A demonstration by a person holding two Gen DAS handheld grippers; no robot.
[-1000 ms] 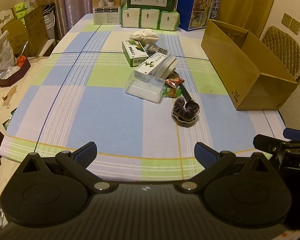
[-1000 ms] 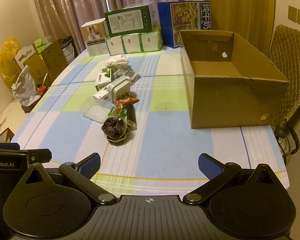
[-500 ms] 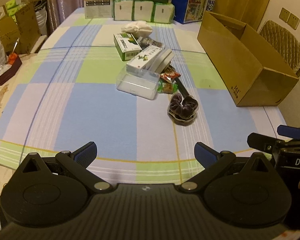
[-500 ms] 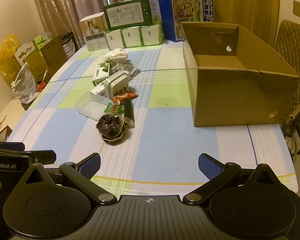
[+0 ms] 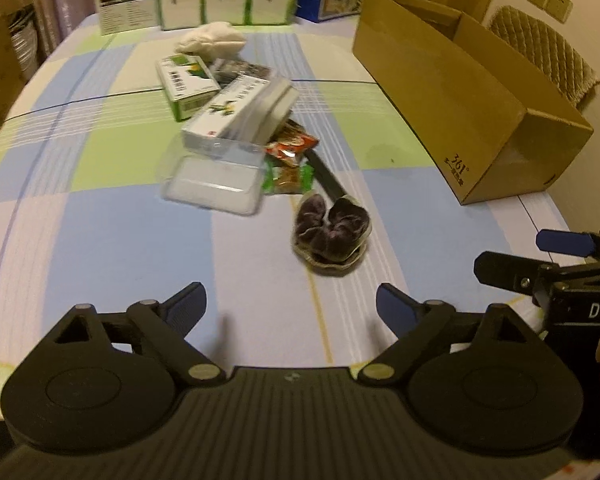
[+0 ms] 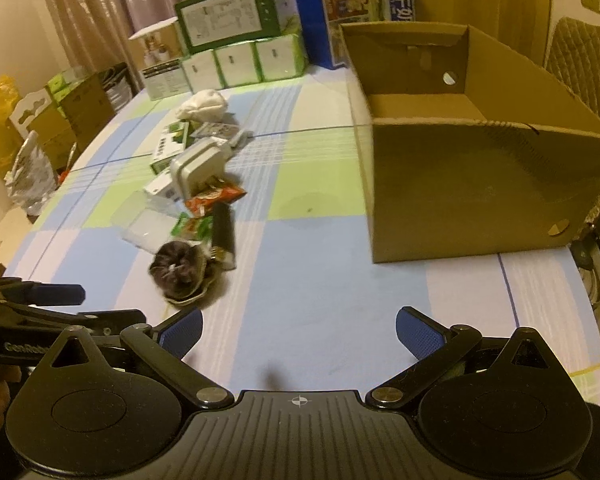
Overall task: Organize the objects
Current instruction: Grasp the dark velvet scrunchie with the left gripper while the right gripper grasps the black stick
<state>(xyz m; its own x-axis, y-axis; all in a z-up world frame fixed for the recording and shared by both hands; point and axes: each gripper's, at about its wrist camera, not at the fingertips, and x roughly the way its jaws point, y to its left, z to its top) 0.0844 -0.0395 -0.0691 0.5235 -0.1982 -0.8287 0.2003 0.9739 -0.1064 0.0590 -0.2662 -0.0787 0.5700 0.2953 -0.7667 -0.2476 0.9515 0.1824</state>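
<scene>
A heap of small objects lies mid-table: a dark scrunchie in a small dish (image 5: pixel 331 232) (image 6: pixel 180 276), a clear plastic case (image 5: pixel 216 180) (image 6: pixel 148 224), snack packets (image 5: pixel 290 150) (image 6: pixel 216 198), a black tube (image 6: pixel 224 234), green-and-white boxes (image 5: pixel 186 80) (image 6: pixel 170 146) and a white cloth (image 5: pixel 212 40) (image 6: pixel 202 106). An open cardboard box (image 5: pixel 459 108) (image 6: pixel 471 160) stands to the right. My left gripper (image 5: pixel 291 306) is open and holds nothing, just short of the scrunchie. My right gripper (image 6: pixel 299 330) is open too, over bare cloth between the scrunchie and the box.
The checked tablecloth (image 5: pixel 100 220) (image 6: pixel 319 272) covers the table. Stacked tissue packs and cartons (image 5: pixel 224 4) (image 6: pixel 236 48) line the far edge. A quilted chair (image 6: pixel 583 60) stands behind the cardboard box. Bags and boxes (image 6: pixel 40 128) sit off the table's left side.
Both grippers have moved forward over the table toward the heap, so the scrunchie and the box look nearer. Both stayed open; nothing on the table moved.
</scene>
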